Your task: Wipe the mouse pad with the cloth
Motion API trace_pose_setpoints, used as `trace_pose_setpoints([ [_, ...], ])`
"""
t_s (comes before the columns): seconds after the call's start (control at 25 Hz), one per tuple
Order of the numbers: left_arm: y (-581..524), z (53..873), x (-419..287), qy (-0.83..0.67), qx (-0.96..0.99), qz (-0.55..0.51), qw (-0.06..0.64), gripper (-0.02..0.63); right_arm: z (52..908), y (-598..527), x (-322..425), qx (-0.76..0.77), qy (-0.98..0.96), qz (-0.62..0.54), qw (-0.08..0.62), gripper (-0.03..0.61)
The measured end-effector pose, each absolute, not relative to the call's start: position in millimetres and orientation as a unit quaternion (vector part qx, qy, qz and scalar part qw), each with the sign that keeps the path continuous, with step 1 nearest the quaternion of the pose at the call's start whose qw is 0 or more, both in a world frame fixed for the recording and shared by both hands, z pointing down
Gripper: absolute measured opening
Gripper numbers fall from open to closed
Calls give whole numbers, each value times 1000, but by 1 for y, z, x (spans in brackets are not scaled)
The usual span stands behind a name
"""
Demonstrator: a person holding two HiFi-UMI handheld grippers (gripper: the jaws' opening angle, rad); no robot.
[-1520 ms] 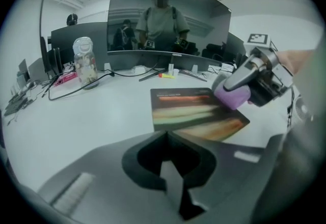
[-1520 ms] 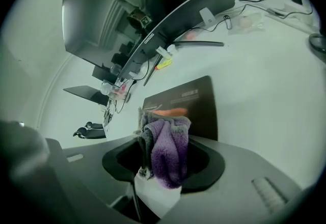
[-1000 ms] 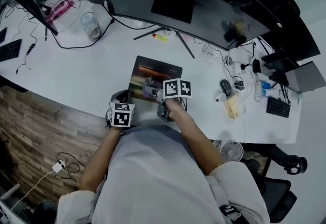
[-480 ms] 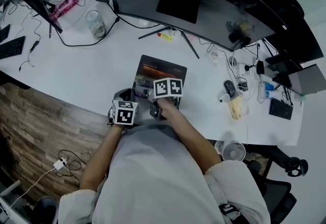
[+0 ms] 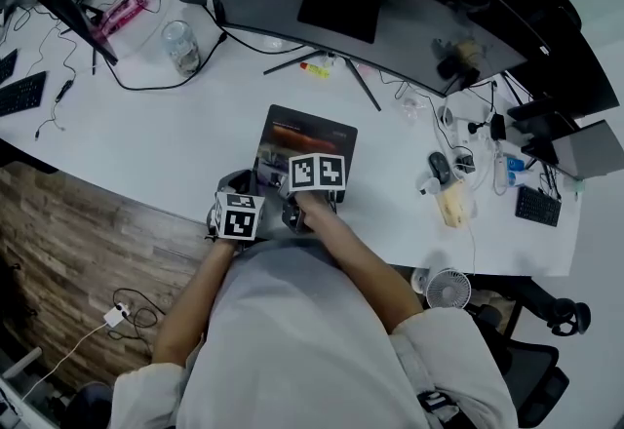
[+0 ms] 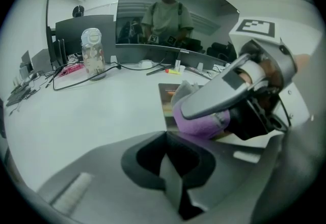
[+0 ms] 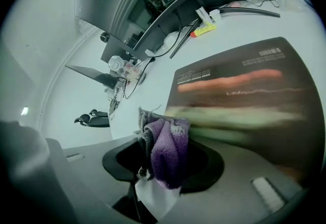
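The dark mouse pad [image 5: 314, 136] with a printed picture lies on the white desk in front of the monitor. My right gripper [image 5: 297, 197] sits at the pad's near left corner, shut on a bunched purple and grey cloth [image 7: 166, 147]. That cloth presses against the pad [image 7: 239, 90] at its near edge. My left gripper [image 5: 237, 189] rests on the desk just left of the pad, jaws shut on nothing. In the left gripper view, my left gripper [image 6: 167, 156] sees the cloth [image 6: 201, 122] under the right gripper, with the pad [image 6: 169, 96] behind it.
A wide curved monitor [image 5: 380, 8] on a splayed stand spans the back. A clear jar [image 5: 181, 47] and cables lie at the back left, a yellow marker [image 5: 307, 70] beyond the pad, and a mouse [image 5: 436, 167] with clutter to the right. The desk's front edge [image 5: 156, 208] is close.
My right gripper has slid the cloth leftward across the pad's near part. The left gripper has stayed where it was.
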State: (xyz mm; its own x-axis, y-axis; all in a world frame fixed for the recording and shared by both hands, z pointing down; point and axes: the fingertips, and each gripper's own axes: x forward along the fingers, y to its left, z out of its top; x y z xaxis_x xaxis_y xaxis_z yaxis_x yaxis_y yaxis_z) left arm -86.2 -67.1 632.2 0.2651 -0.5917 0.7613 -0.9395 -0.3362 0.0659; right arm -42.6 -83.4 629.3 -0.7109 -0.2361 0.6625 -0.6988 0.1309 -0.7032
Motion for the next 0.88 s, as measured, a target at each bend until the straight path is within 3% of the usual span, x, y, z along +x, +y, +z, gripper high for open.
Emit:
trace_pose_setpoints([
  [0.88,-67,632,-87,-508,751,329,265,0,632,-77,-18,353,-683,597,228,196],
])
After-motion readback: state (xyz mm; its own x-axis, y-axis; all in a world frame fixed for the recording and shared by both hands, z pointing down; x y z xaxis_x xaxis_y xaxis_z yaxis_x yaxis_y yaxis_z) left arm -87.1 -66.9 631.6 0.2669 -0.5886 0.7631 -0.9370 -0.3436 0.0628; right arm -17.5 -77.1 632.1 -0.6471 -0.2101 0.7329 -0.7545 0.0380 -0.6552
